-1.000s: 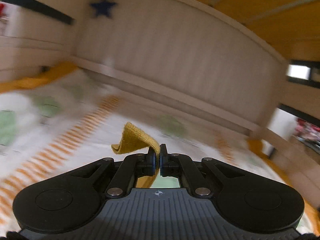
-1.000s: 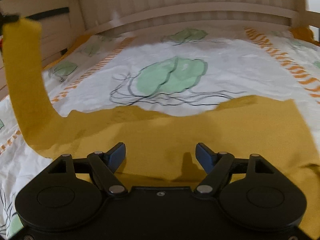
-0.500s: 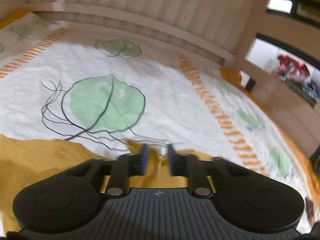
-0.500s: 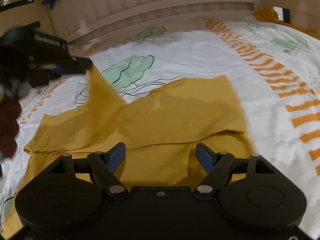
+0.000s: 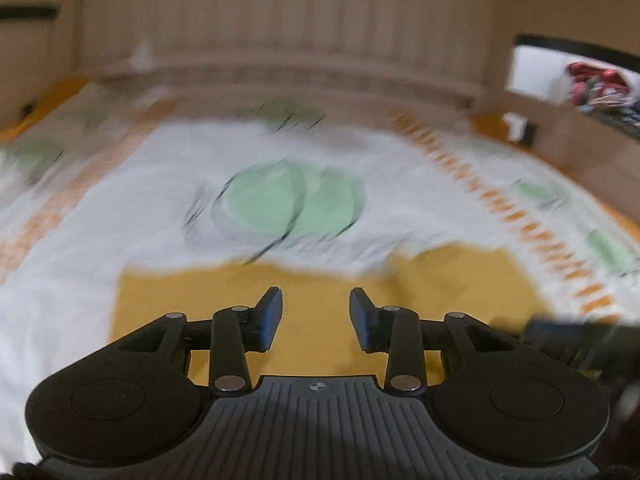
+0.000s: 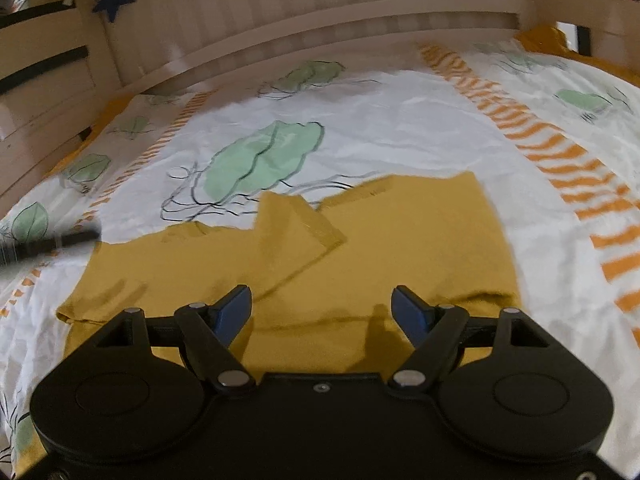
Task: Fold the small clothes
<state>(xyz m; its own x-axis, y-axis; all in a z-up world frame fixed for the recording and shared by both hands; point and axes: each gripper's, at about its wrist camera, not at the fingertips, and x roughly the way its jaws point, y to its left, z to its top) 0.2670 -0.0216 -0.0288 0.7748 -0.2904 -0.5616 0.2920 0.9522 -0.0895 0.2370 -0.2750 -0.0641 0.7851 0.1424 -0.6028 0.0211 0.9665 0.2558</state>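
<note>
Item: mustard garment (image 6: 384, 248), small, lying on a bed sheet (image 6: 400, 128) printed with green leaves and orange stripes, inside a pale wooden bed frame (image 6: 360, 12).

Condition: partly folded. A strip from the garment's left side lay turned in across the middle, its end (image 6: 304, 224) resting slantwise over the body. The lower left corner was rumpled, with a small crease showing.

Left gripper (image 5: 316, 312): jaws had just been opening and stood apart, with nothing between them; the garment (image 5: 312, 288) lay flat below and ahead. That view was smeared by motion.

Right gripper (image 6: 322, 312): jaws wide apart, empty, hovering over the garment's near edge, apparently not touching it.

Risks, as judged:
- The turned-in strip lay crooked and loose; any brush from a passing jaw would likely drag it off line or flip it back.
- A pinch at the near edge could catch one layer only, so the lower layer would stay behind and the fold would come out uneven.
- A deep pinch could gather the sheet with the cloth and pull the whole garment out of square.
- The rumpled left corner, if not smoothed, would probably be trapped as a lump inside the next fold.
- The two grippers worked near each other over one small piece; a collision seemed possible.
</note>
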